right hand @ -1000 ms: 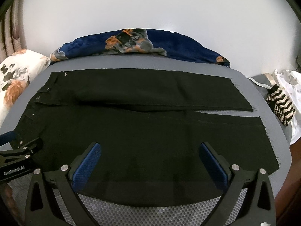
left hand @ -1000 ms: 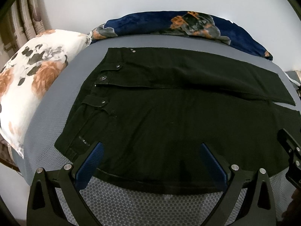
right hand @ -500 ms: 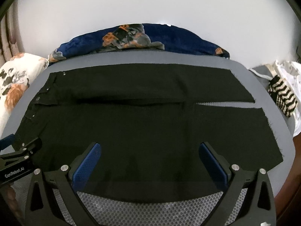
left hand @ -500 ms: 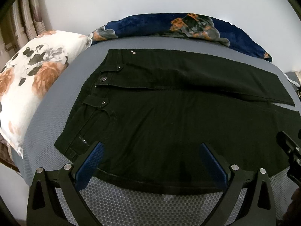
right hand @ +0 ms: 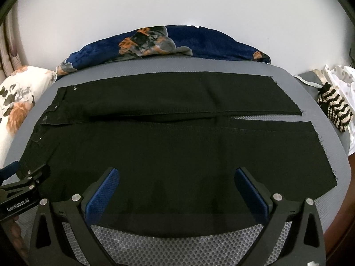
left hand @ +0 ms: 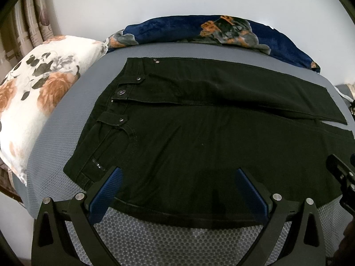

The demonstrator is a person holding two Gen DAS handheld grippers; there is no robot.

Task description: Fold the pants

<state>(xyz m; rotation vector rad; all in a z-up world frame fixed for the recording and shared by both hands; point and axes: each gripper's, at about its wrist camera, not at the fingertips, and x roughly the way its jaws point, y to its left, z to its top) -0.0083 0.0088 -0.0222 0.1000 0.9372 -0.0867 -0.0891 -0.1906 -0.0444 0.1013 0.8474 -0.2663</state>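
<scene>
- The black pants [left hand: 199, 137] lay spread flat on a grey mesh-covered bed [left hand: 177, 235], both legs side by side, with a narrow strip of grey showing between the hems at 3 o'clock in the left wrist view.
- The waistband [left hand: 115, 110] sat at 9 o'clock in the left wrist view, with a metal button and several rivets visible; a small tab with pale marks near the lower pocket was too small to read.
- The leg hems [right hand: 310, 133] lay at 3 o'clock in the right wrist view, their edges frayed.
- The left gripper [left hand: 177, 190] was released, jaws wide apart, its blue pads [left hand: 106, 192] over the near edge of the pants at 6 o'clock; contact with the cloth could not be determined.
- The right gripper [right hand: 177, 190] was likewise released, jaws spread wide over the near edge of the lower leg, grasping nothing.
- The body of the left gripper appeared at 8 o'clock in the right wrist view and bore the white lettering "GenRobot.AI" [right hand: 17, 206].
- A floral pillow [left hand: 33, 104] rested at 9 o'clock beside the bed.
- A dark blue floral blanket [right hand: 166, 44] lay bunched along the far edge at 12 o'clock, against a white wall.
- A black-and-cream striped knit item [right hand: 335, 108] lay at 3 o'clock, off the bed's right end.
</scene>
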